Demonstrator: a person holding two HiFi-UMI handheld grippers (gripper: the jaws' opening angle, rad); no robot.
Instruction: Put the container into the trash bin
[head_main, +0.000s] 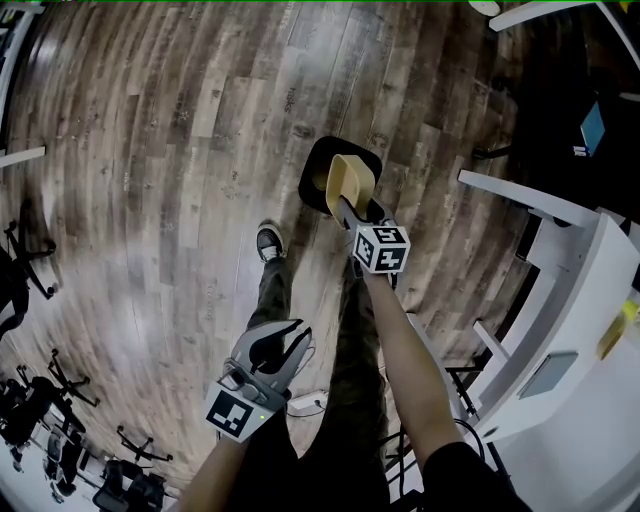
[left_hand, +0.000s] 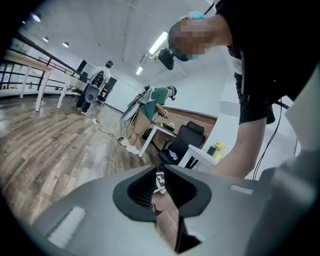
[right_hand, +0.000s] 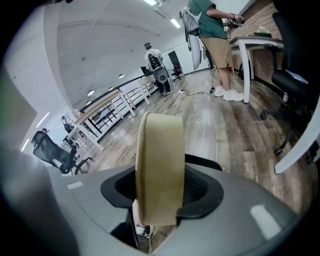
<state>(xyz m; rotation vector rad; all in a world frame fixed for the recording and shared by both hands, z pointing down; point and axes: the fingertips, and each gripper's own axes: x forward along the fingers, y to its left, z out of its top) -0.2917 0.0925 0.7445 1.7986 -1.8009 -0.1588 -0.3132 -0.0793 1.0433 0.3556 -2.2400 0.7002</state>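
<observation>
No readable text anywhere (the marker cubes (head_main: 380, 248) carry only square patterns).

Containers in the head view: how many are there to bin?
1. The tan container sits clamped in the right gripper, over the black trash bin on the floor. No other shows; desks at the edges could hide more.

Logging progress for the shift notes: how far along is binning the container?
Done: the container is picked up, clamped in the right claw. In hand: it hangs over the black trash bin on the floor. Left: release it into the bin. The left claw is shut and empty.
</observation>
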